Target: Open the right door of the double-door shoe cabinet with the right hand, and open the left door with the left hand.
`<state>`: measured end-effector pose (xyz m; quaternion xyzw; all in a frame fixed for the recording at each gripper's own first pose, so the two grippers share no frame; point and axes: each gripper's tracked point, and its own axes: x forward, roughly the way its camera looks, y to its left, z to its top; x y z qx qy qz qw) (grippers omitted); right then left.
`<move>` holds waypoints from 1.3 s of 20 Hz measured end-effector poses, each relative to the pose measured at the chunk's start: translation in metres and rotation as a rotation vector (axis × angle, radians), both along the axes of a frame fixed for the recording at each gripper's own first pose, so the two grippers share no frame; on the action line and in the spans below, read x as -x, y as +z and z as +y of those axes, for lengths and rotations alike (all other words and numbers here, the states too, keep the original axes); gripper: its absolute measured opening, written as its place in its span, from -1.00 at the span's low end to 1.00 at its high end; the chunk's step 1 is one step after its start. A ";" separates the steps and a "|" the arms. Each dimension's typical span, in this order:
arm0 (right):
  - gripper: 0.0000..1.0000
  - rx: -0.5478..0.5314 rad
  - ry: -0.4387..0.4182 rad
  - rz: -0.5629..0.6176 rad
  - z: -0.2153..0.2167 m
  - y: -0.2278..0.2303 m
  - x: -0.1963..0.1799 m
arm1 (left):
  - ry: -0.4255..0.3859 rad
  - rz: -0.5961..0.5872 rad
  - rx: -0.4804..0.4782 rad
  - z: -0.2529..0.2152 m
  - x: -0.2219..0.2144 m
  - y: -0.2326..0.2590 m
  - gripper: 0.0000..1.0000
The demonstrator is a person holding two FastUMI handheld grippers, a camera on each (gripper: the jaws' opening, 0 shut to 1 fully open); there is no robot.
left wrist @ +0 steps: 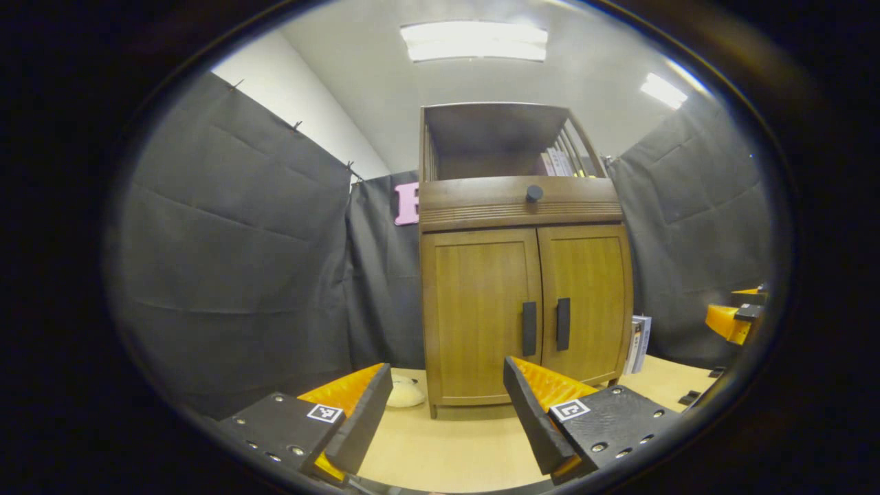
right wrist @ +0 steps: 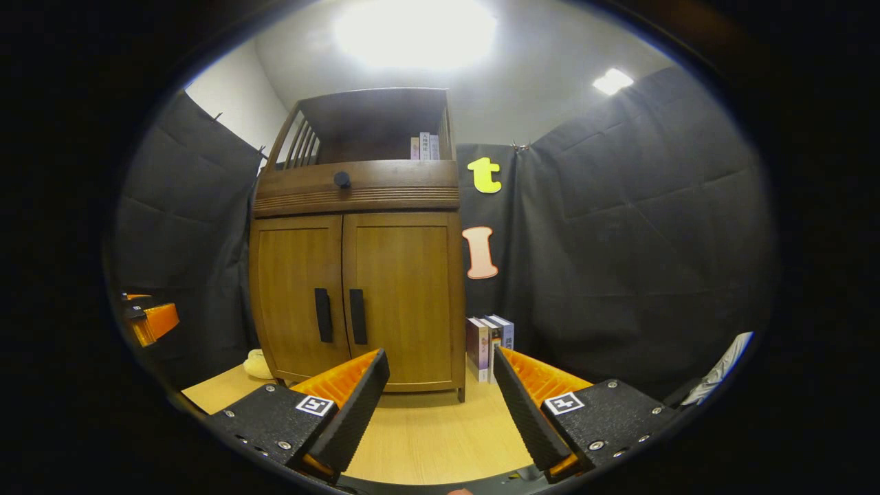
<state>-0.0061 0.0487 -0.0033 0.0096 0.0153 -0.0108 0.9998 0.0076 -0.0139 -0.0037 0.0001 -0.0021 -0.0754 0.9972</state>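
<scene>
A brown wooden shoe cabinet (left wrist: 522, 275) (right wrist: 357, 275) stands on the light tabletop with both doors closed. The left door (left wrist: 479, 313) (right wrist: 297, 295) and right door (left wrist: 584, 302) (right wrist: 405, 295) each carry a dark vertical handle near the middle seam: left handle (left wrist: 529, 328) (right wrist: 323, 315), right handle (left wrist: 563, 324) (right wrist: 357, 316). My left gripper (left wrist: 447, 375) is open, well short of the cabinet front. My right gripper (right wrist: 440, 361) is open too, in front of the cabinet's right corner. Each gripper shows at the far edge of the other's view: right gripper (left wrist: 732, 320), left gripper (right wrist: 148, 320).
A drawer with a round knob (left wrist: 534, 193) (right wrist: 342, 180) and an open shelf holding books sit above the doors. Several upright books (right wrist: 489, 344) (left wrist: 638, 342) stand right of the cabinet. A pale soft object (left wrist: 405, 393) (right wrist: 258, 364) lies at its left foot. Black cloth walls surround the table (left wrist: 447, 447).
</scene>
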 end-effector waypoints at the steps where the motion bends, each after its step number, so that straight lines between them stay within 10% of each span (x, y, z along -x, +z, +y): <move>1: 0.90 0.011 0.006 -0.003 0.004 0.001 -0.002 | -0.005 0.001 0.001 0.000 0.000 0.000 0.72; 26: 0.90 -0.058 0.161 -0.029 0.114 0.011 -0.213 | 0.150 0.043 -0.039 0.015 0.000 -0.003 0.86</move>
